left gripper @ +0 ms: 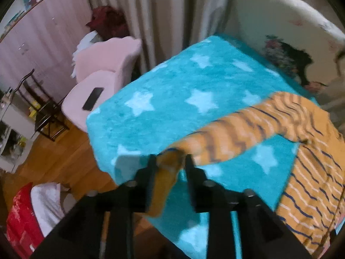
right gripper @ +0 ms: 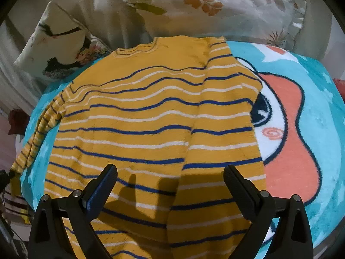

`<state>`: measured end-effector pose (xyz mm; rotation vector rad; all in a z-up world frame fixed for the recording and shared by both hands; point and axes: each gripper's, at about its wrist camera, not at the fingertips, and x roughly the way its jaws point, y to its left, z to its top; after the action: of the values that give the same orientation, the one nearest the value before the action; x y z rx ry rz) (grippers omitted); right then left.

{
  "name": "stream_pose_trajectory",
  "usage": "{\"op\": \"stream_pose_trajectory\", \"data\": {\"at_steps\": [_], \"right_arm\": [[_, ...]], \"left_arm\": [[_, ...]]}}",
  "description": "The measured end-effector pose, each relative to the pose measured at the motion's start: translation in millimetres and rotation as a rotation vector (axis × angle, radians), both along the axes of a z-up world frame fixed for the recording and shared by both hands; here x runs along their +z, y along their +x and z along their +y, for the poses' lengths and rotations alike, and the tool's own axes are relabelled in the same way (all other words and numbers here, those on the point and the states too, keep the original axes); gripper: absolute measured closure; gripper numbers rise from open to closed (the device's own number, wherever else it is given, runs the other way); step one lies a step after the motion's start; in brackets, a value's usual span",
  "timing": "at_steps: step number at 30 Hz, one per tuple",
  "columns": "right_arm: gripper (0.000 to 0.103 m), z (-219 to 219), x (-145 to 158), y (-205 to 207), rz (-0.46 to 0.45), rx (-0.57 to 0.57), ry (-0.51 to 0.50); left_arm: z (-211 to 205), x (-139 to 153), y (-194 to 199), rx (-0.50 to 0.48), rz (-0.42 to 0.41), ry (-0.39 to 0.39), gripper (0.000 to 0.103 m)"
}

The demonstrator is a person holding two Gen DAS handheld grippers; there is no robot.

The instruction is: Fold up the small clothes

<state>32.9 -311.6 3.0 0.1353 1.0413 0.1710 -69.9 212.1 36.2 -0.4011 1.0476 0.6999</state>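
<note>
Left wrist view: left hand-held gripper (left gripper: 169,161) part-closed, sleeve cuff (left gripper: 167,168) between fingers, apparently pinched; sleeve stretched out over blue star blanket (left gripper: 163,86), likely to be folded across the body.

Right wrist view: right hand-held gripper (right gripper: 170,177) wide open, empty, hovering above hem of striped yellow sweater (right gripper: 151,118), spread flat on blanket; right side already folded inward.

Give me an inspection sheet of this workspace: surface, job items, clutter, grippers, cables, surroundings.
Surface: teal star blanket with a cartoon print.
Job items: striped sweater lying flat, right side folded in, left sleeve stretched outward.
Clutter: pillows at the blanket's far edge.
Grippers: left gripper has the sleeve cuff between its fingers; right gripper open above the sweater's hem, holding nothing.
Cables: nothing seen.
Surroundings: pink chair with a phone, curtains, wooden floor.
</note>
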Motion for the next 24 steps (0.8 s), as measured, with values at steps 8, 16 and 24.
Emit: {"op": "stream_pose_trajectory", "data": {"at_steps": [8, 16, 24], "right_arm": [[0.002, 10.0, -1.2, -4.3, 0.003, 0.014, -0.010], [0.002, -5.3, 2.8, -9.3, -0.017, -0.049, -0.024], [0.002, -23.8, 2.4, -13.4, -0.015, -0.098, -0.014]], "left_arm": [[-131.0, 6.4, 38.8, -0.365, -0.061, -0.029, 0.051], [-236.3, -6.6, 68.8, -0.598, -0.021, -0.017, 0.050], [-263.3, -12.9, 59.4, -0.624, -0.002, -0.046, 0.044]]}}
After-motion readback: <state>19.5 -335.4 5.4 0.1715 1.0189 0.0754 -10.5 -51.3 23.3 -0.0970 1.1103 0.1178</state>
